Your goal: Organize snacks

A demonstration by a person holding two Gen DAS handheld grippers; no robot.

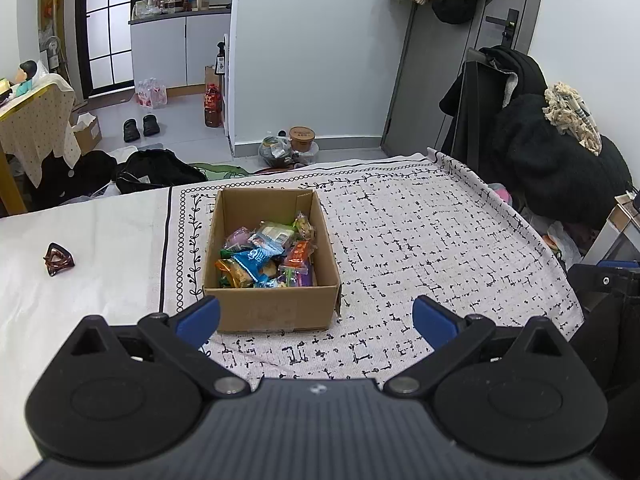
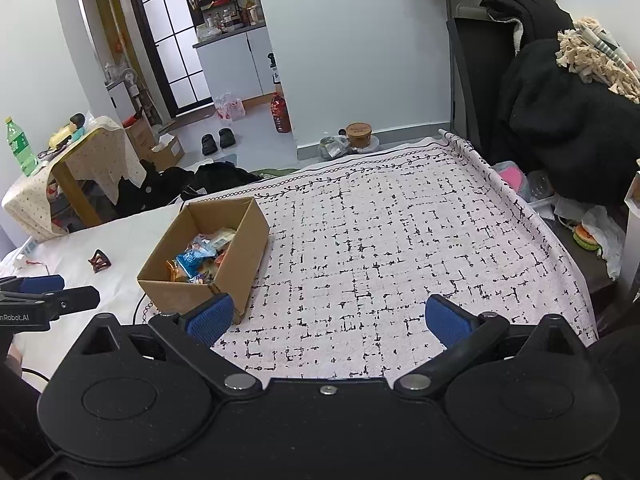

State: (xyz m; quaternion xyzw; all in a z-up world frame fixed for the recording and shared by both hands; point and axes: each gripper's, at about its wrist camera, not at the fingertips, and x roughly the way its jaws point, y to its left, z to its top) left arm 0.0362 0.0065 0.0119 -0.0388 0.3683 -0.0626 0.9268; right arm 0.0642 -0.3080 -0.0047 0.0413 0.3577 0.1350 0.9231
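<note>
An open cardboard box (image 1: 272, 312) stands on the patterned cloth (image 1: 420, 248); it also shows in the right wrist view (image 2: 248, 248). Several colourful snack packets (image 1: 264, 256) lie inside it, also seen in the right wrist view (image 2: 200, 260). My left gripper (image 1: 316, 320) is open and empty, just in front of the box's near wall. My right gripper (image 2: 330, 318) is open and empty, over the cloth to the right of the box. The left gripper (image 2: 36, 292) shows at the left edge of the right wrist view.
A brown hair clip (image 1: 58, 259) lies on the white sheet left of the box, also in the right wrist view (image 2: 99, 260). Black clothes on a chair (image 1: 552, 152) stand past the cloth's right edge. A draped side table (image 2: 80, 160) stands at the left.
</note>
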